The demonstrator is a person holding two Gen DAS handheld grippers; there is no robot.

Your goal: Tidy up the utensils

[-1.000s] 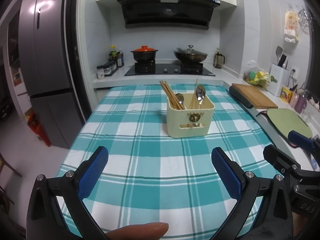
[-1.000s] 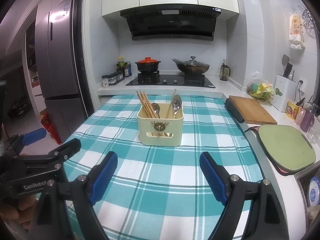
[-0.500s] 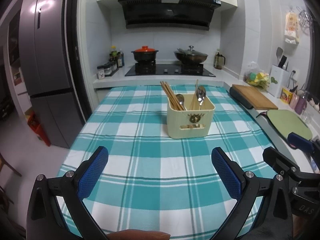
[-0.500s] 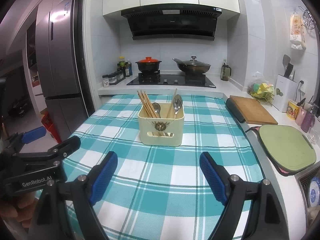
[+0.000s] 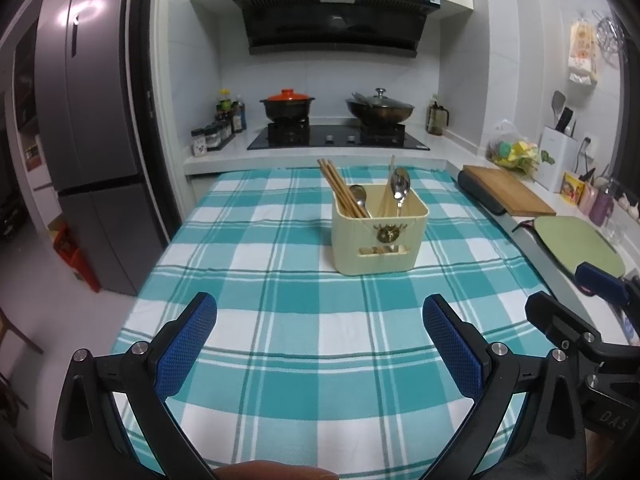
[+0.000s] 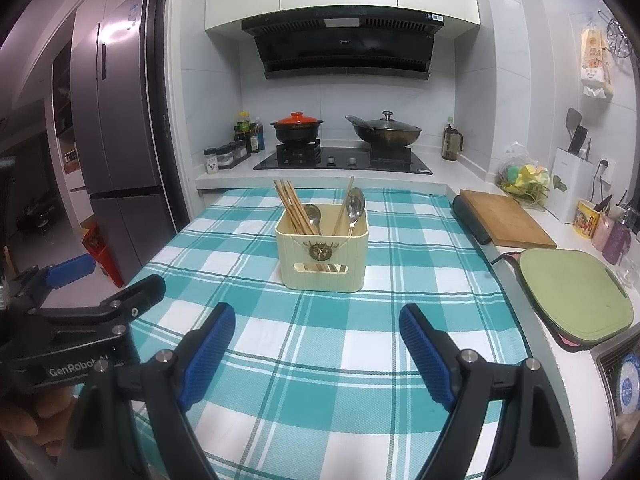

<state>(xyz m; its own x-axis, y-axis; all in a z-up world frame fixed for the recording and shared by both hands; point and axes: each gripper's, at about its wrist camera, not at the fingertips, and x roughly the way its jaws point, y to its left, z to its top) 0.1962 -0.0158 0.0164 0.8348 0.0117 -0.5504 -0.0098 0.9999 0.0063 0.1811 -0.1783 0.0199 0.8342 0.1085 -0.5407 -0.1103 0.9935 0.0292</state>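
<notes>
Nothing has moved: utensil holder (image 6: 322, 254) sits well beyond both grippers' wide, empty jaws, left gripper (image 5: 320, 344) and right gripper (image 6: 316, 348).

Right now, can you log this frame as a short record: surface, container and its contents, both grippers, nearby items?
surface: teal plaid tablecloth
container: cream utensil holder, upright on the cloth
contents: wooden chopsticks leaning left; two metal spoons, bowls up
left gripper: open, empty, short of the holder
right gripper: open, empty, short of the holder
nearby: wooden cutting board and green cutting board on the right counter
stove: orange-lidded pot, lidded wok
</notes>
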